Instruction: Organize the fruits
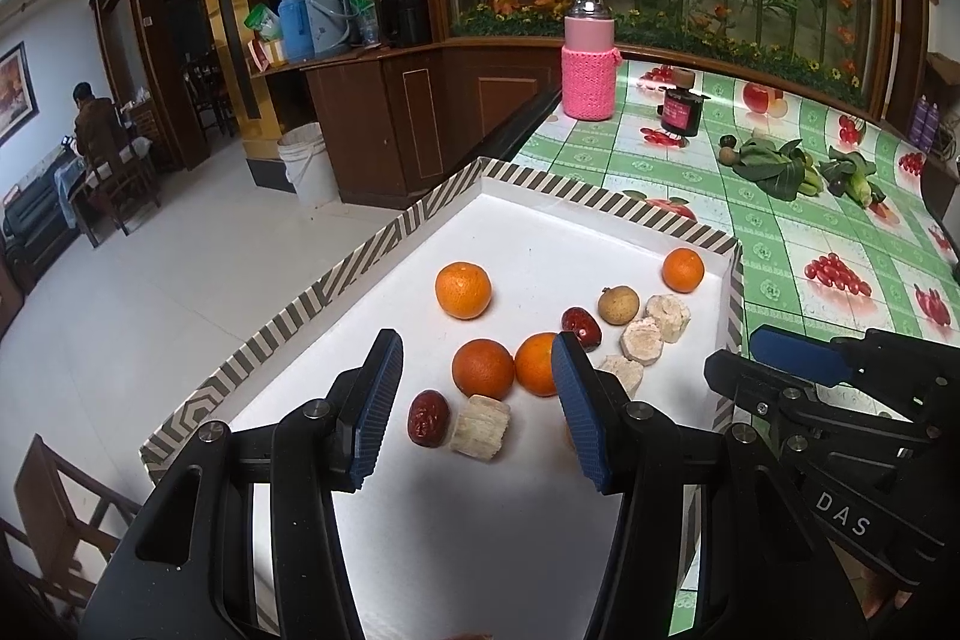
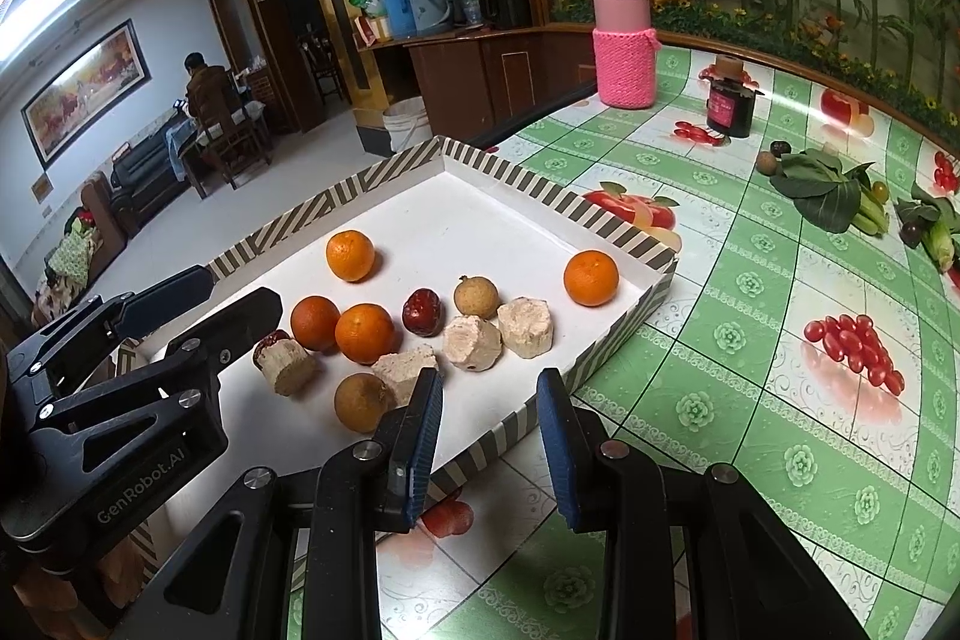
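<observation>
A white tray with a striped rim (image 1: 336,274) (image 2: 624,235) holds several oranges (image 1: 462,290) (image 2: 591,278), two red dates (image 1: 428,417) (image 2: 423,311), brown longans (image 1: 618,305) (image 2: 363,402) and several pale cut chunks (image 1: 480,427) (image 2: 525,327). My left gripper (image 1: 477,358) (image 2: 243,291) hovers over the tray's near part, open, with two oranges, a date and a chunk seen beyond its gap and nothing touching the pads. My right gripper (image 2: 491,382) (image 1: 750,358) hangs over the tray's near right rim, open a smaller way and empty.
The table wears a green fruit-print cloth (image 2: 750,400). Behind the tray stand a pink-sleeved bottle (image 1: 588,58) and a dark jar (image 1: 681,106). Leafy greens (image 1: 774,166) and loose longans (image 1: 728,148) lie at the back right. The tray's left rim lies at the table edge, with bare floor below.
</observation>
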Action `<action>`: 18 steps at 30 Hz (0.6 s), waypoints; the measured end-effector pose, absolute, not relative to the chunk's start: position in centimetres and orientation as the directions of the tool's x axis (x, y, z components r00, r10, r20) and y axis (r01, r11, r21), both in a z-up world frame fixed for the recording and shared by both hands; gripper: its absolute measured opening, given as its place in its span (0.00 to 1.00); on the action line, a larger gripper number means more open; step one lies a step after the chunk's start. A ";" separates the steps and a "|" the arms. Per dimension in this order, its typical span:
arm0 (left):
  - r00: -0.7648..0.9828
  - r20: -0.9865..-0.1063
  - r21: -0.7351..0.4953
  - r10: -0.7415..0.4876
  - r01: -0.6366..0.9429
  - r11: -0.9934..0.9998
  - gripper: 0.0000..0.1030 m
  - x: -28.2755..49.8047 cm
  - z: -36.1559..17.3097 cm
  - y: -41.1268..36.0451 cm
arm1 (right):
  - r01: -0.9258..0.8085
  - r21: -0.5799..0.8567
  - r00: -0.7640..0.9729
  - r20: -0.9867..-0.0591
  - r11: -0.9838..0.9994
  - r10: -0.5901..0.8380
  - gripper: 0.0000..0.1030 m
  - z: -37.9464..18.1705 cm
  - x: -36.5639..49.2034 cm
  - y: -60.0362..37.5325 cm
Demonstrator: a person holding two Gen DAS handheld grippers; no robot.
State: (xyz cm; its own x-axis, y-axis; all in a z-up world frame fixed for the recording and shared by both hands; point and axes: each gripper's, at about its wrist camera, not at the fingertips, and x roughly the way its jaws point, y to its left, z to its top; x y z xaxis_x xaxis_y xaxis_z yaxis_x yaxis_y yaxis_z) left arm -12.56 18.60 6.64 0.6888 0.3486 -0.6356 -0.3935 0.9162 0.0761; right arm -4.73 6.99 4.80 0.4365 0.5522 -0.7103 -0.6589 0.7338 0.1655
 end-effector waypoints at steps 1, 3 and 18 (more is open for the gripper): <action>0.689 -0.635 0.075 0.349 -0.395 0.916 0.50 -12.6 6.7 18.6 | -0.660 0.165 0.436 -0.710 0.733 0.552 0.30 4.8 -4.8 7.0; 0.690 -0.633 0.078 0.351 -0.394 0.916 0.50 -12.6 6.6 18.6 | -0.662 0.162 0.437 -0.710 0.732 0.553 0.30 4.9 -4.8 7.1; 0.686 -0.640 0.070 0.346 -0.396 0.916 0.50 -12.6 6.5 18.8 | -0.663 0.170 0.427 -0.714 0.729 0.554 0.31 4.5 -4.7 7.6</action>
State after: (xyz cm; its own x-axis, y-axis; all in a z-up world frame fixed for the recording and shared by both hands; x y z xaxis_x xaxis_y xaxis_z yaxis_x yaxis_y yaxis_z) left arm -12.62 18.83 6.47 0.6860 0.3458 -0.6402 -0.3959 0.9156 0.0704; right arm -4.73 7.60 4.48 0.4272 0.5545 -0.7142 -0.6628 0.7293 0.1697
